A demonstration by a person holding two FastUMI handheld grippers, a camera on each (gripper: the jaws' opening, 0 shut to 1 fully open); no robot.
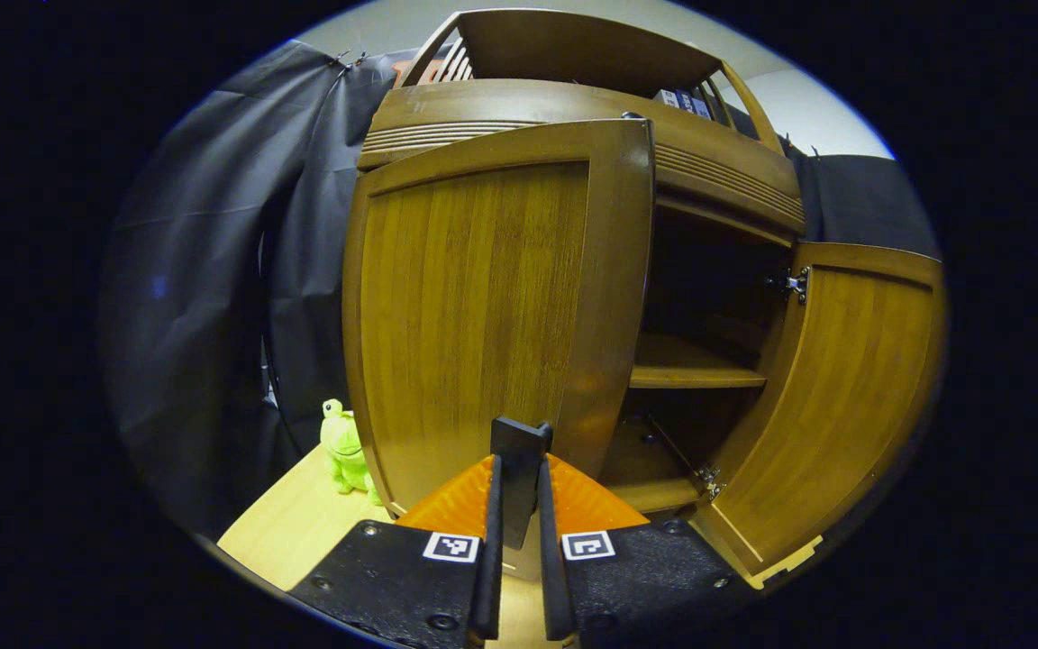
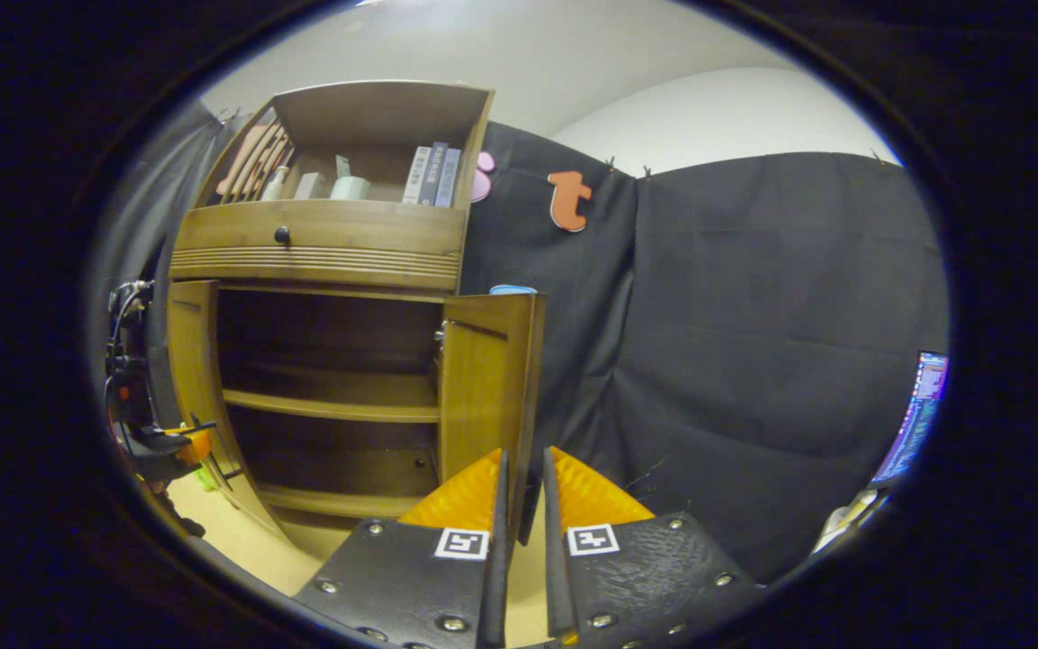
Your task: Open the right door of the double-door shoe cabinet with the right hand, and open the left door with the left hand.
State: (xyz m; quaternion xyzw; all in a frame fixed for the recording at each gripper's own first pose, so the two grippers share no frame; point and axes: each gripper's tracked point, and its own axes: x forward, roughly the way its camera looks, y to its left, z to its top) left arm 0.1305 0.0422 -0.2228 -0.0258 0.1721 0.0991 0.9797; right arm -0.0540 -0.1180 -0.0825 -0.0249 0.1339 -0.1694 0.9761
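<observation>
With both doors swung out, your left gripper (image 1: pixel 519 487) fingers clamp the left door (image 1: pixel 483 315) handle (image 1: pixel 521 469), your right gripper (image 2: pixel 519 505) fingers nearly together at the right door (image 2: pixel 487 379) edge, so next release both.

In the left gripper view, the left gripper (image 1: pixel 519 505) points forward at the bottom, its two fingers nearly parallel, with a dark upright handle pressed between them. In the right gripper view, the right gripper (image 2: pixel 519 505) has its fingers close together with a narrow gap; whether they pinch something I cannot tell. The left gripper (image 2: pixel 163 442) also shows far left there.
</observation>
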